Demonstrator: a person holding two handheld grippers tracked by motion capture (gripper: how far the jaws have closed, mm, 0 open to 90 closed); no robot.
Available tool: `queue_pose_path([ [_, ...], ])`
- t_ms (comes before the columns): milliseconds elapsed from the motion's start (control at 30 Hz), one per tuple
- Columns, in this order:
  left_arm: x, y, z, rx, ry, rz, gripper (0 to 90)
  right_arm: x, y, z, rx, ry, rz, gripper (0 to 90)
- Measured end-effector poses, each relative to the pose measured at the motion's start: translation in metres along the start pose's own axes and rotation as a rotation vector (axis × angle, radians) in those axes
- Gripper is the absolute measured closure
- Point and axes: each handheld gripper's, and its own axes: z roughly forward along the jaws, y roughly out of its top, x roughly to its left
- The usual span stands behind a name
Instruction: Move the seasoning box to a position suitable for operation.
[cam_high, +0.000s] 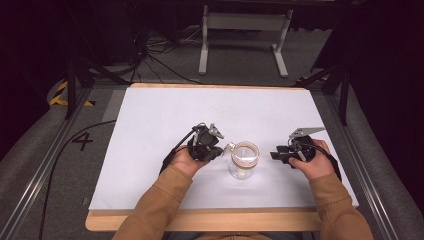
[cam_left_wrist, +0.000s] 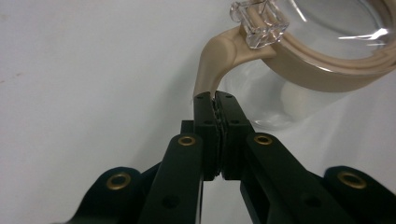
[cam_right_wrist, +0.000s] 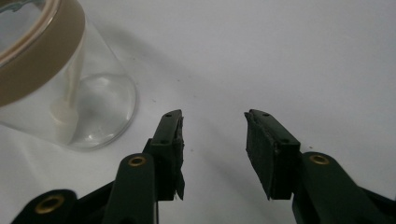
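My left hand-held gripper (cam_left_wrist: 217, 100) is clenched on the jar's (cam_high: 244, 161) beige strap (cam_left_wrist: 215, 60) mid-table, my right hand-held gripper (cam_right_wrist: 212, 133) waits released beside it; next, I judge, comes steadying the glass.

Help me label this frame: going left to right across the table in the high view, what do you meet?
Left gripper, shut on the jar's beige strap → clear glass jar → right gripper, jaws open, apart from the jar.
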Motion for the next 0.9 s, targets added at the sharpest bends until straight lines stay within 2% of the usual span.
queue_pose_path([
  [100, 0.0, 0.0, 0.005, 0.025, -0.004, 0.0, 87.9, 0.0, -0.002, 0.0, 0.005, -0.001, 0.0, 57.2],
  [300, 0.001, 0.002, 0.006, 0.029, -0.003, -0.002, 87.7, 0.001, -0.005, 0.0, 0.011, -0.001, -0.004, 56.9],
  [733, 0.005, 0.011, 0.017, -0.012, 0.023, 0.021, 88.2, 0.004, -0.017, -0.007, 0.017, -0.021, 0.009, 58.3],
  [800, 0.007, 0.013, 0.021, -0.028, 0.023, 0.02, 88.3, 0.004, -0.02, -0.01, 0.015, -0.029, 0.015, 58.9],
  [900, 0.011, 0.016, 0.026, -0.038, 0.007, -0.004, 86.8, 0.005, -0.026, -0.015, 0.015, -0.039, 0.022, 59.8],
])
